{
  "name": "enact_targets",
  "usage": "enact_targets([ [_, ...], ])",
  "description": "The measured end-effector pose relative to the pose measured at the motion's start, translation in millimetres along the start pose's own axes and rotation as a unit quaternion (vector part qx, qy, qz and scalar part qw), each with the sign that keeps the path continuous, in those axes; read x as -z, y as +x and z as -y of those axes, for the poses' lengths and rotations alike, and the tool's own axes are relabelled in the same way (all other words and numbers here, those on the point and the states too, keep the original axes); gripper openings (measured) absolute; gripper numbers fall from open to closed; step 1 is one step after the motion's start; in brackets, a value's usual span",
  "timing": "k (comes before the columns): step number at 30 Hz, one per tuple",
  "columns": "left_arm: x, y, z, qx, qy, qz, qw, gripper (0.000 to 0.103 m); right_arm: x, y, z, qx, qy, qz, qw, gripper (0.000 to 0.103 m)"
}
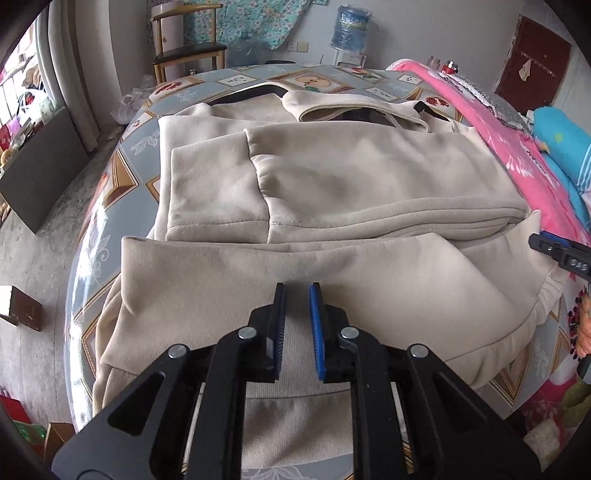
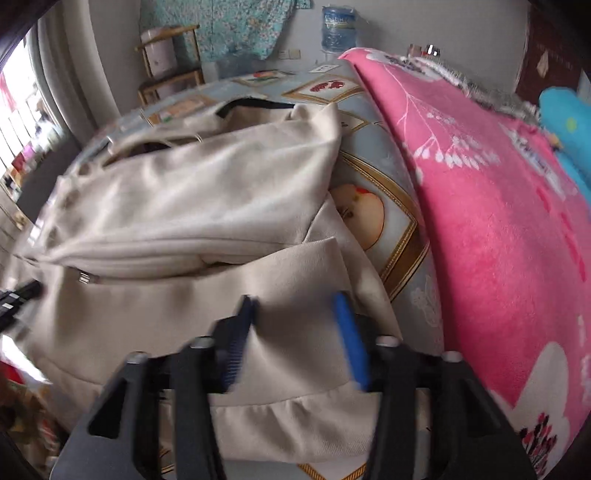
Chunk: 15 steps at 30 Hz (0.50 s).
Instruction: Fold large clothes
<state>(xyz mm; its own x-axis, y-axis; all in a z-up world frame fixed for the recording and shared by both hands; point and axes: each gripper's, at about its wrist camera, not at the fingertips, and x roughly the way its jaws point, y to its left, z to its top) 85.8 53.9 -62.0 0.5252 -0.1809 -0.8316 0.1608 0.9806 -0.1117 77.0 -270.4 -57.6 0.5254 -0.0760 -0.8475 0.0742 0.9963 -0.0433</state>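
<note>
A large beige sweatshirt (image 1: 351,177) lies on the round table, its sleeves folded over the body and its lower part spread towards me. My left gripper (image 1: 298,291) hovers just above the lower part near the ribbed hem, its blue pads a narrow gap apart with no cloth pinched. In the blurred right wrist view my right gripper (image 2: 293,299) stands open over the right side of the sweatshirt (image 2: 207,199), with nothing between its fingers. The right gripper's tip (image 1: 561,251) also shows at the right edge of the left wrist view.
The table (image 1: 122,155) has a grey cloth with fruit pictures. A pink blanket (image 2: 498,229) covers its right side, with a blue pillow (image 1: 565,147) beyond. A wooden chair (image 1: 188,48) and a water bottle (image 1: 349,27) stand behind the table.
</note>
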Motion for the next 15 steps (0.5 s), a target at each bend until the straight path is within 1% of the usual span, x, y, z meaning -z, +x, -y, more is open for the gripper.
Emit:
enact_targets([
  [1, 0, 0, 0, -0.001, 0.003, 0.001, 1.0, 0.014, 1, -1, -3, 0.006, -0.004, 0.005, 1.0, 0.016],
  [2, 1, -1, 0, -0.001, 0.005, 0.002, 1.0, 0.014, 0, -5, -4, 0.005, -0.002, 0.011, 1.0, 0.01],
  [3, 1, -1, 1, -0.002, 0.007, 0.003, 1.0, 0.014, -1, -16, -3, -0.004, 0.007, 0.028, 1.0, 0.006],
  [5, 1, -1, 0, -0.001, 0.009, 0.003, 1.0, 0.013, -7, -42, -2, 0.004, 0.016, 0.078, 0.997, 0.006],
  [7, 1, -1, -1, -0.002, 0.008, 0.005, 1.0, 0.012, -14, -57, 1, 0.005, 0.028, 0.107, 0.994, 0.005],
  [9, 1, -1, -1, -0.002, 0.008, 0.007, 0.9999, 0.011, -20, -52, 4, 0.004, 0.038, 0.11, 0.993, 0.005],
  [11, 2, -2, -2, -0.002, 0.01, 0.009, 0.9999, 0.01, -22, -28, 6, 0.008, 0.044, 0.089, 0.995, 0.005],
  [13, 2, -1, -2, -0.001, 0.01, 0.01, 0.9999, 0.01, -19, 1, 8, 0.019, 0.041, 0.057, 0.997, 0.005],
  [14, 2, -2, -2, -0.001, 0.011, 0.011, 0.9999, 0.01, -16, 8, 7, 0.023, 0.044, 0.051, 0.997, 0.005],
  [15, 2, -1, -2, -0.002, 0.011, 0.012, 0.9999, 0.01, -17, 8, 7, 0.028, 0.043, 0.054, 0.997, 0.005],
])
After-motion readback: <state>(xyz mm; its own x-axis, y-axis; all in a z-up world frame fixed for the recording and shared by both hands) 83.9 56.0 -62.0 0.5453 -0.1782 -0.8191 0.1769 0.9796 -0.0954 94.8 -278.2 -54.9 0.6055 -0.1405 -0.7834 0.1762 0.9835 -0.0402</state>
